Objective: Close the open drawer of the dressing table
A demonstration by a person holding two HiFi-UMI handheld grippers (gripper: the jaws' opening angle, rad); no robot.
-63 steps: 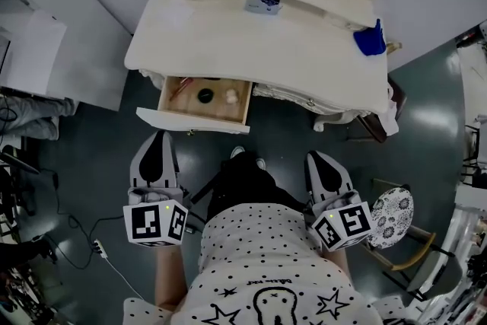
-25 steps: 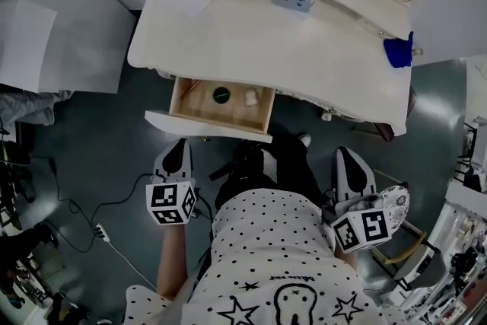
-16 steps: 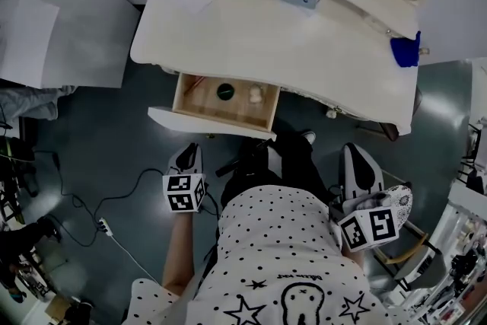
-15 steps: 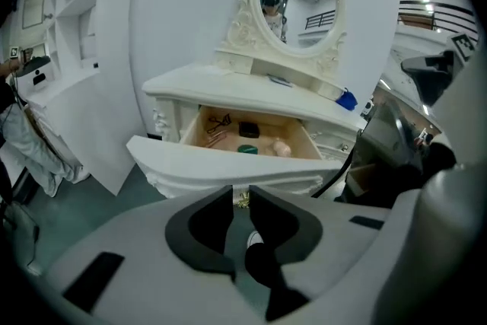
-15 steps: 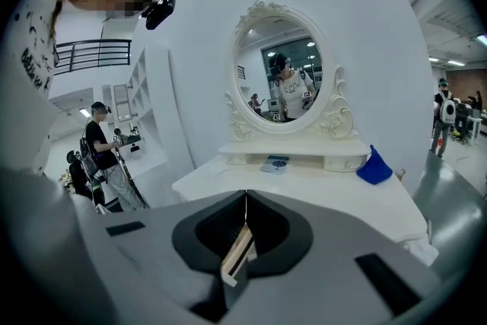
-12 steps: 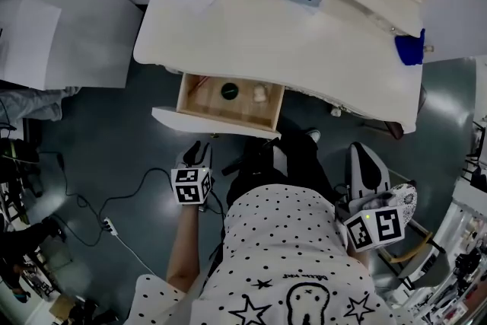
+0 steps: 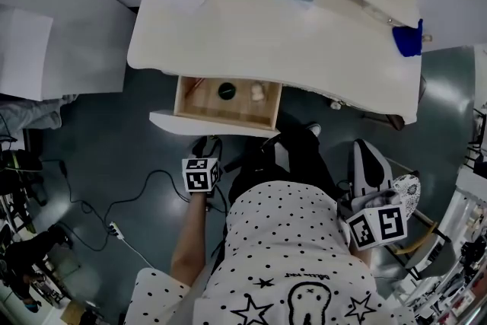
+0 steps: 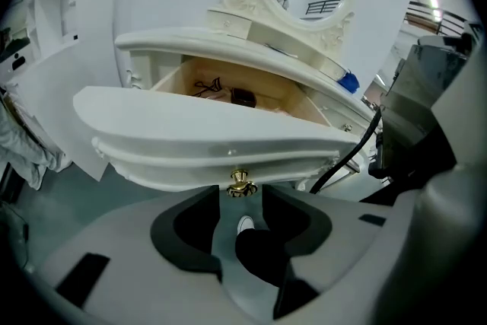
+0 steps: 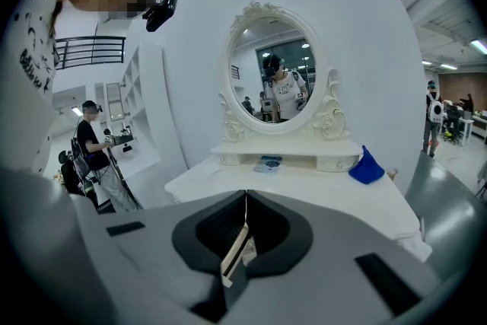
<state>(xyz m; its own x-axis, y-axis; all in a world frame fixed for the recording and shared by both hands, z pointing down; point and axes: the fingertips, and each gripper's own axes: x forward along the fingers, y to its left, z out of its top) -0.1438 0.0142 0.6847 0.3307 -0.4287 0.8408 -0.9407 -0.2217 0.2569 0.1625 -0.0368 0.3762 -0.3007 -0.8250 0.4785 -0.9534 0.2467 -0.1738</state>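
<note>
The left tool had just been opening its jaws, and they stood wide apart low in the middle of the left gripper view, clamping nothing. The drawer's small brass knob sat right at the gap between their tips, with no pad pressing on it.

Just beyond the knob, the curved white front of the drawer filled the centre of that view. It was pulled well out from under the bench, so the wooden inside showed, with a dark round thing and a small pale one lying in it.

The right tool had its jaws closed tip to tip, and hung at the lower right of the head view, well away from the drawer.

So the closing looked not yet begun — the left tool was lined up on the front, and the whole push was left to do.
</note>
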